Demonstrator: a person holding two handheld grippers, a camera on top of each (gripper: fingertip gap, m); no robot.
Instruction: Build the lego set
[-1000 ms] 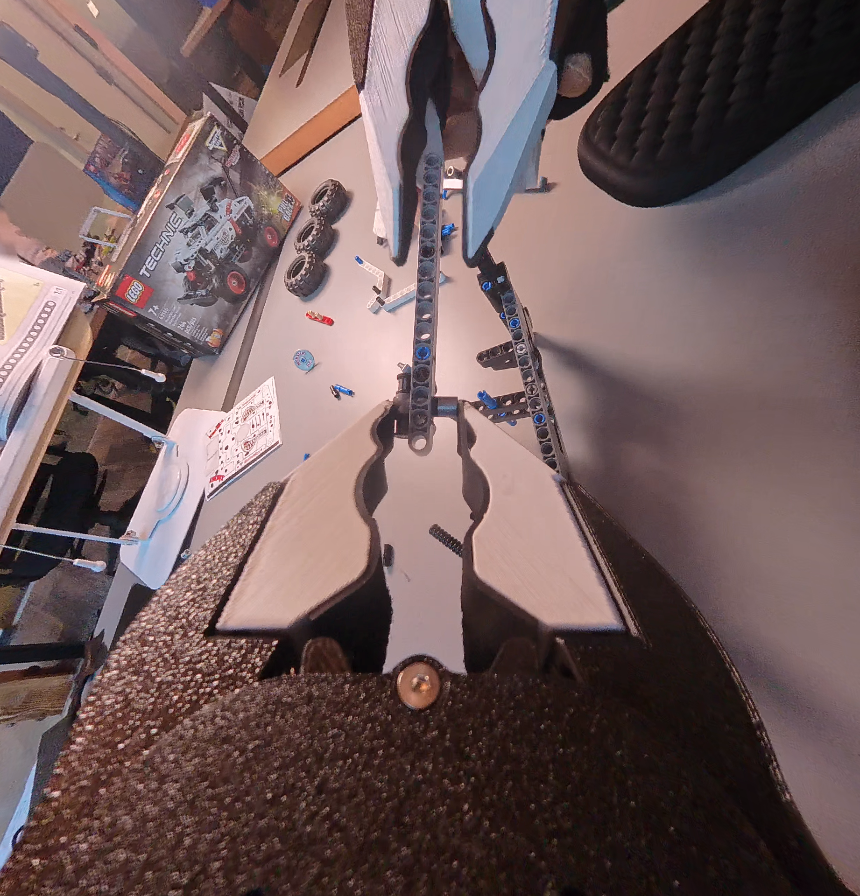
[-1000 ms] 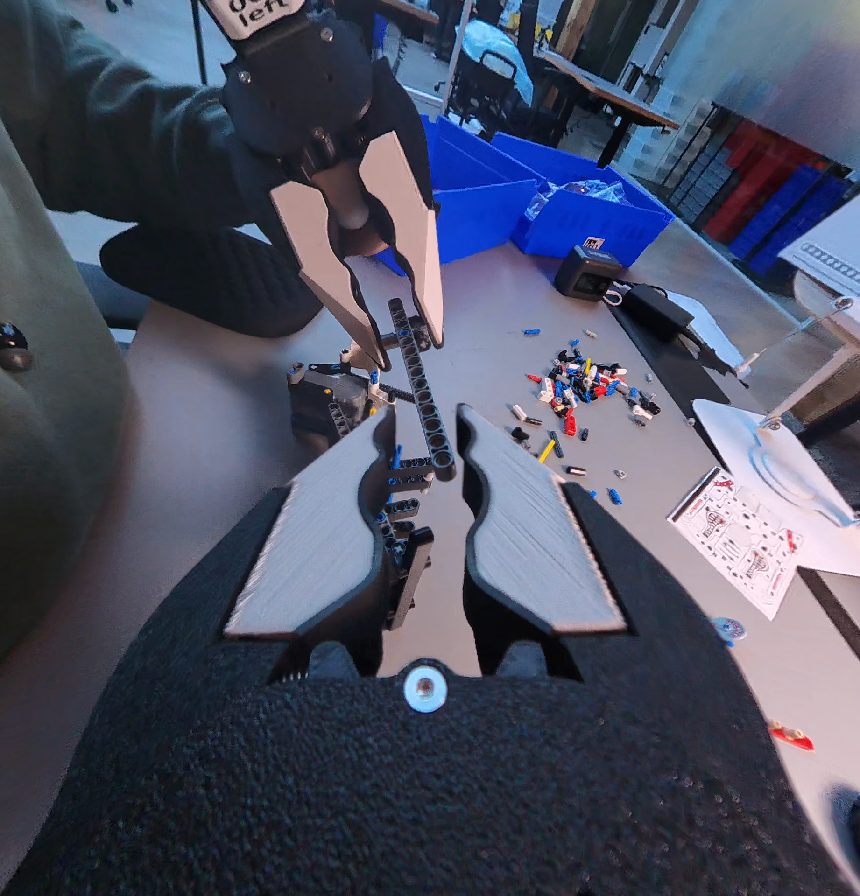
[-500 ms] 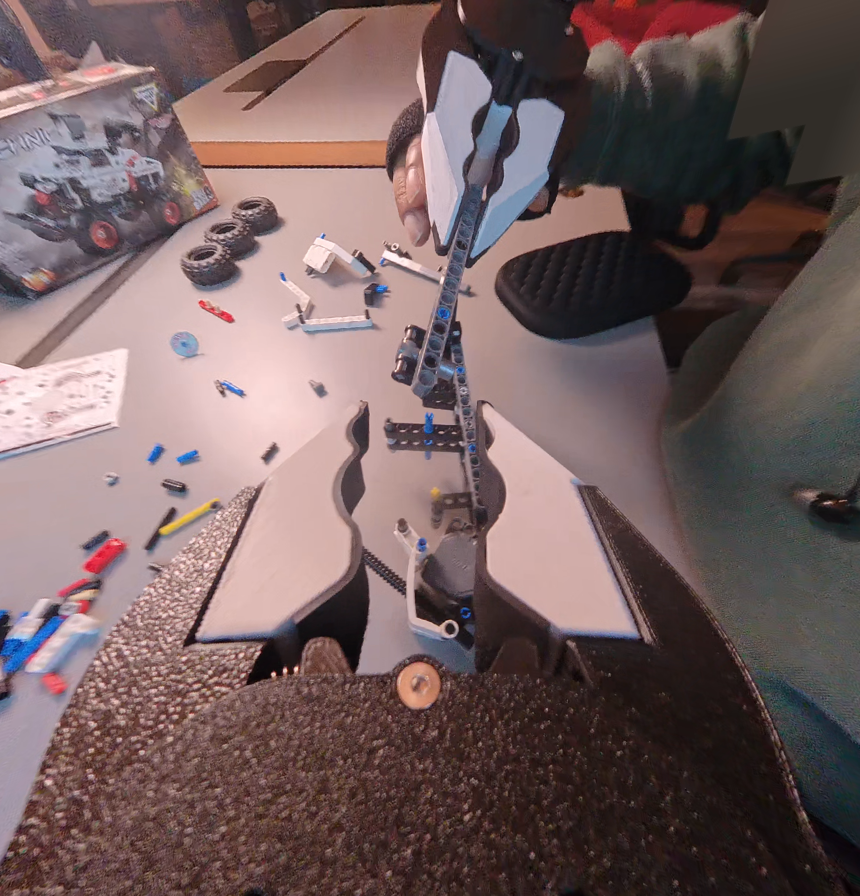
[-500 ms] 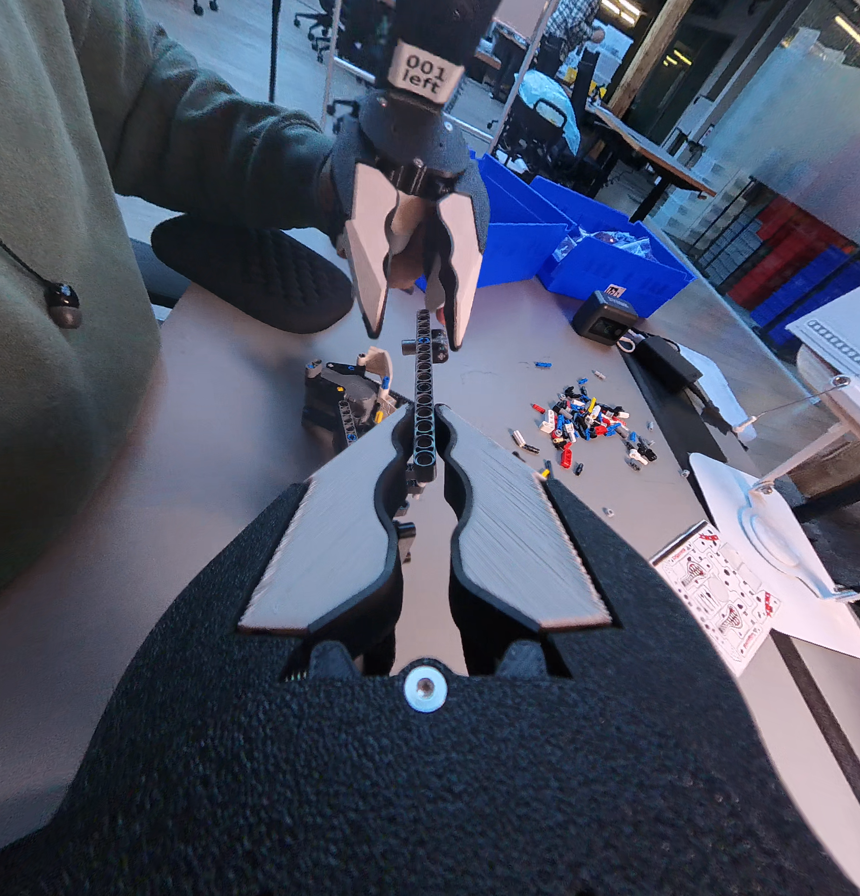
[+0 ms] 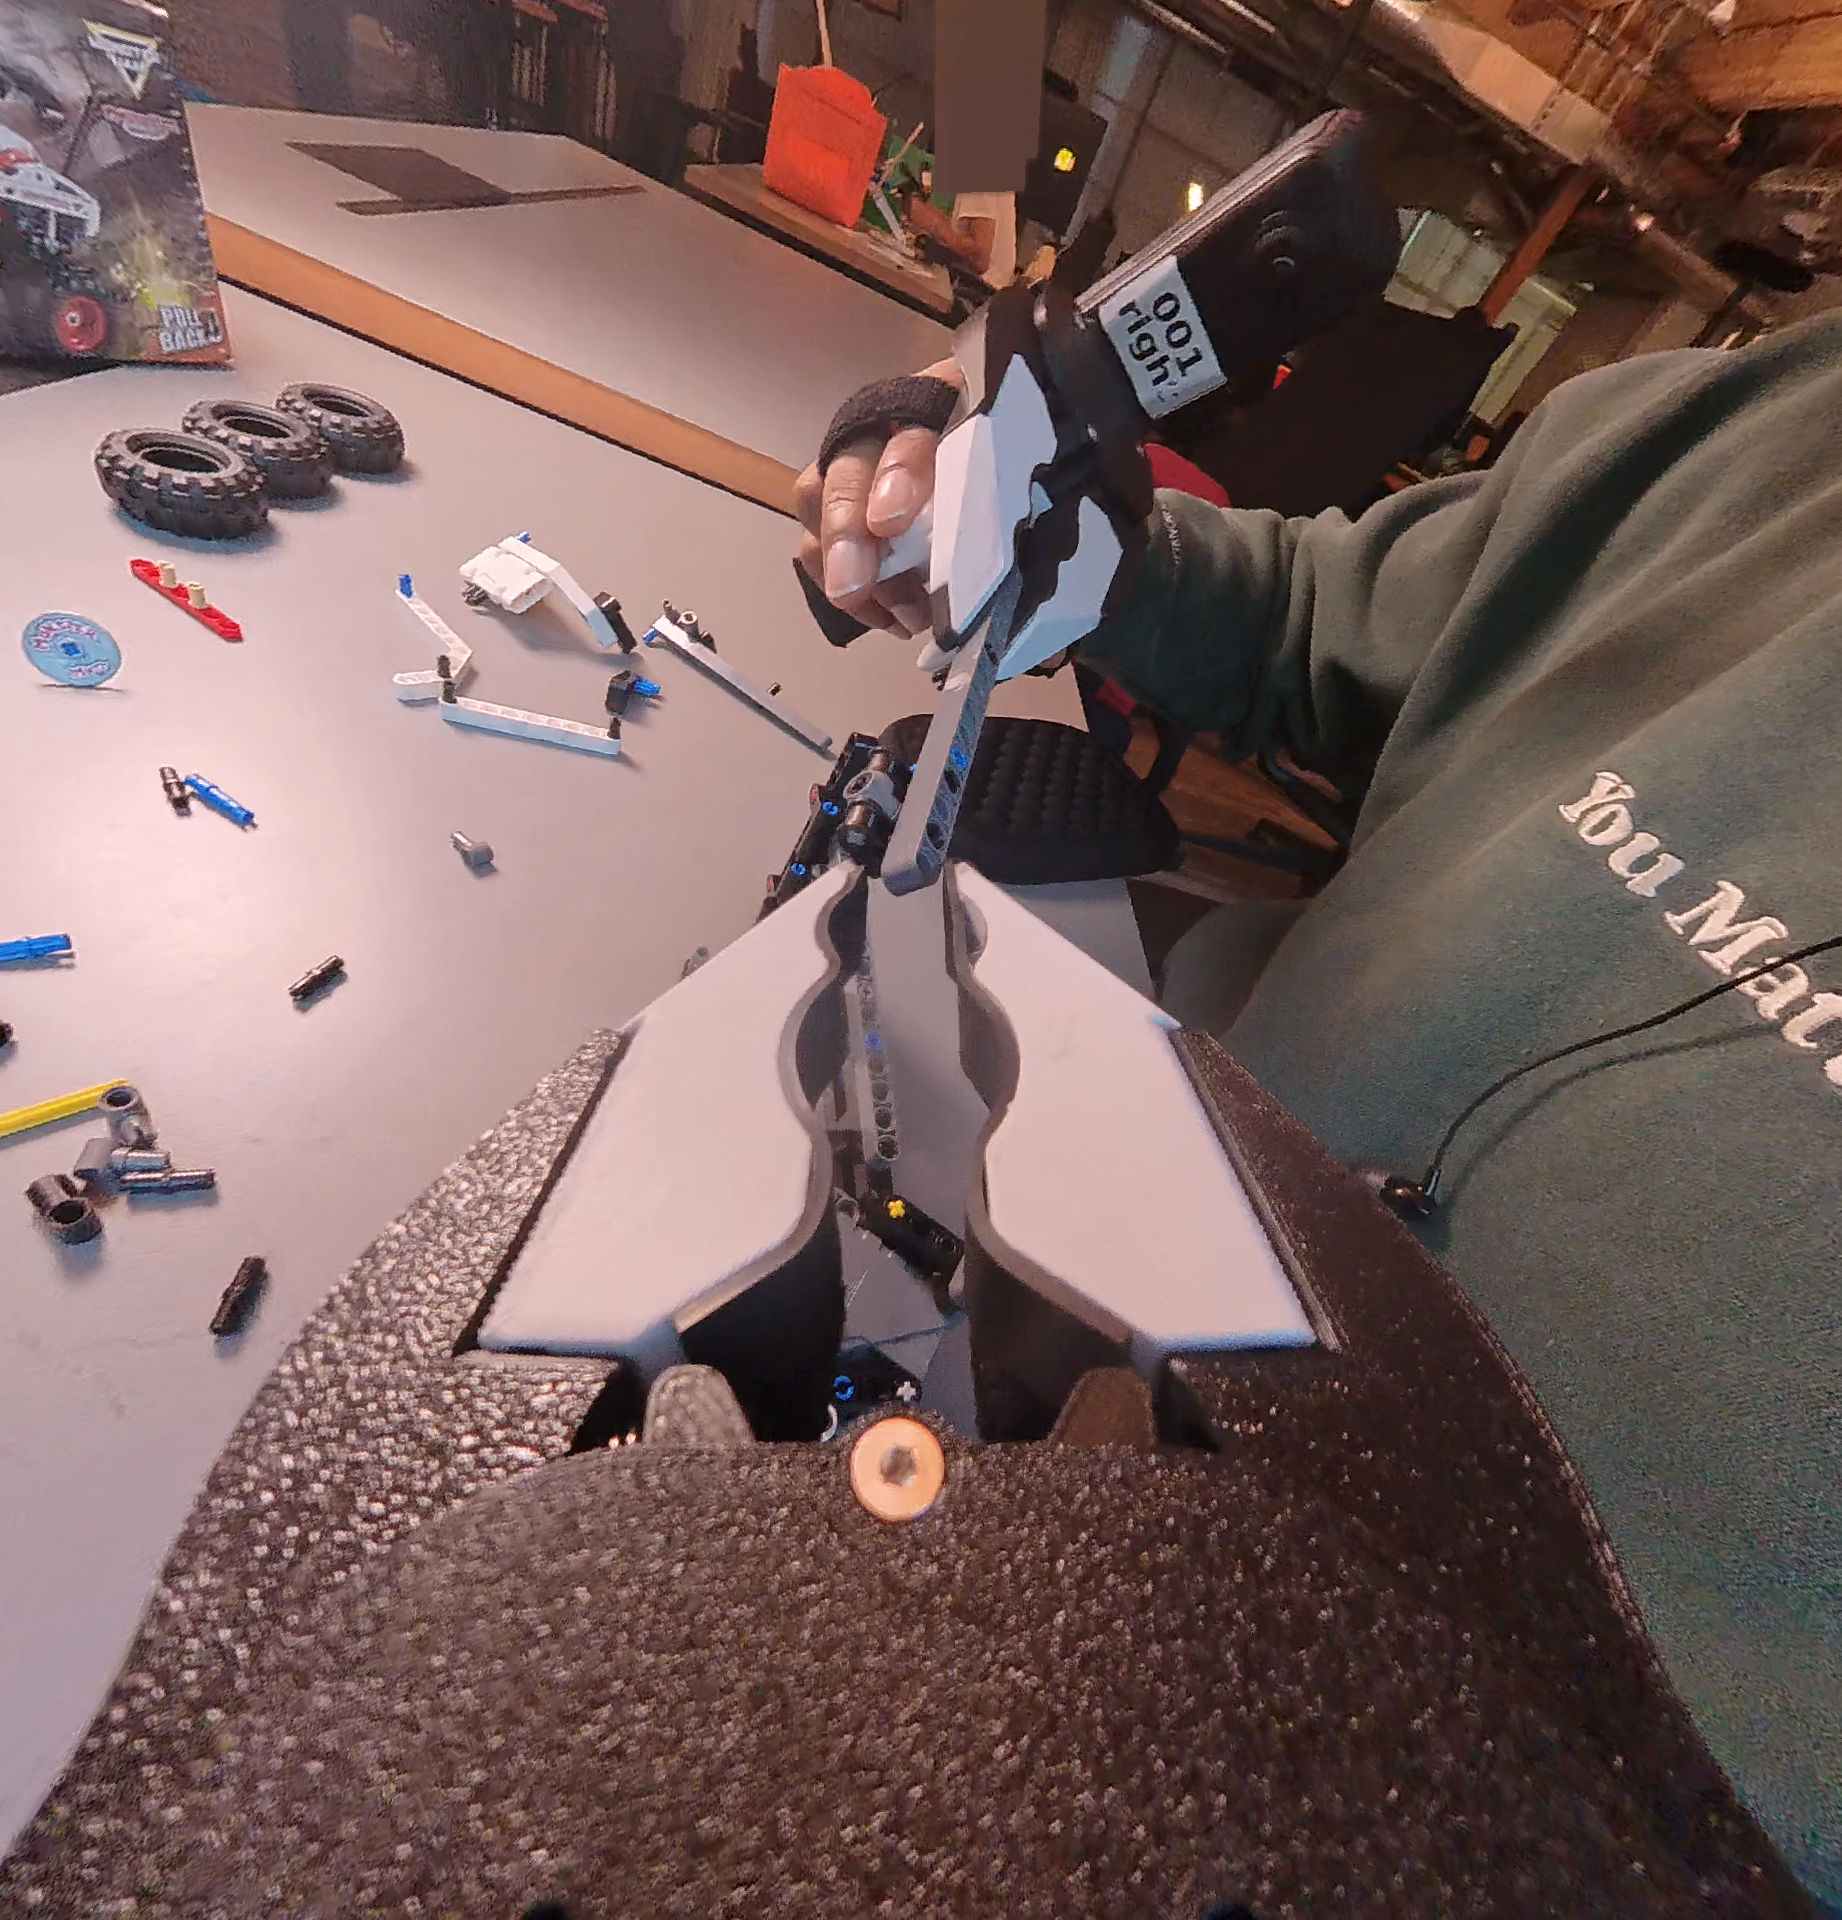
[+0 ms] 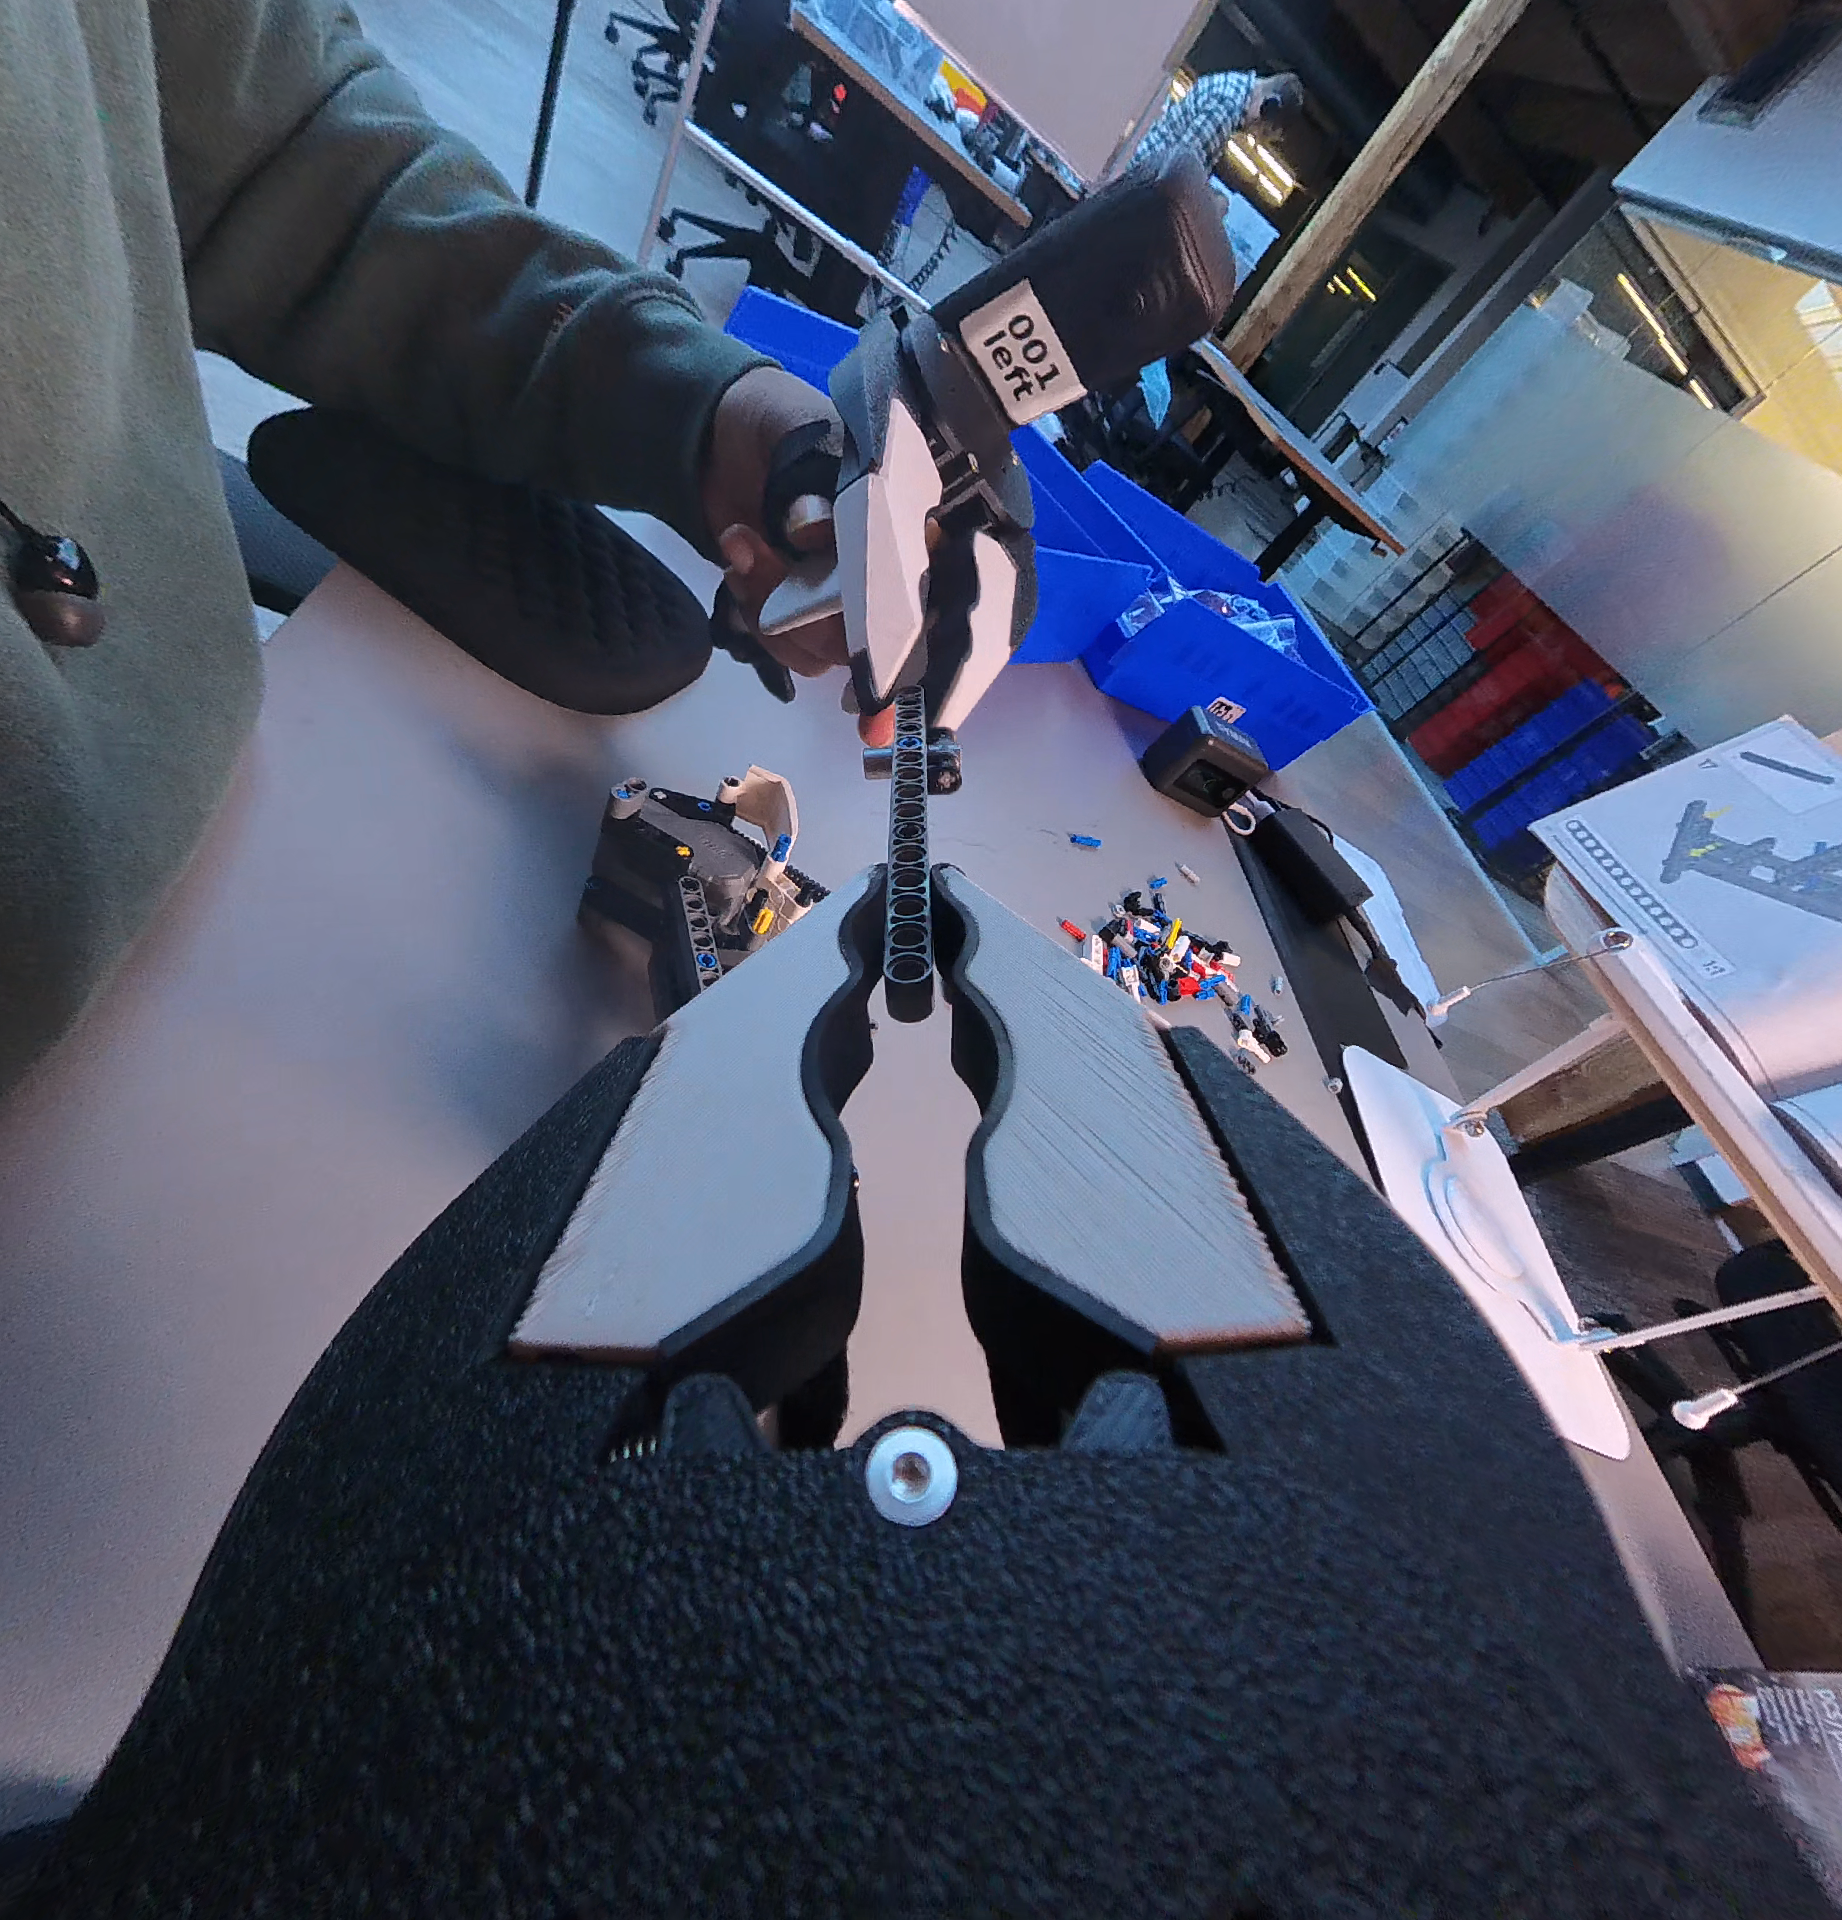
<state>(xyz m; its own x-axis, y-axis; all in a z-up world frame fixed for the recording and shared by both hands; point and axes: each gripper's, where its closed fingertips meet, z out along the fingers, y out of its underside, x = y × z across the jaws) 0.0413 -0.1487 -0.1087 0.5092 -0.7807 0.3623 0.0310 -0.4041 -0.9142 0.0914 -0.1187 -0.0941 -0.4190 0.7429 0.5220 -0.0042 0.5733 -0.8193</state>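
Grey worktop (image 5: 377,1039): loose parts, tyres (image 5: 247,457); blue bins (image 6: 1187,613) behind. Right gripper (image 6: 909,914) clamps beam (image 6: 909,883); left gripper (image 5: 901,904), earlier wide, now narrow, grip indeterminate.

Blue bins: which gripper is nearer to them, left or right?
Left. The left gripper hangs just in front of the blue bins; the right gripper is farther back, at the other end of the beam.

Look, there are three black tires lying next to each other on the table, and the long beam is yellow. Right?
Not quite. The long beam is dark grey, not yellow, as the right wrist view shows. The three black tires do lie side by side on the table.
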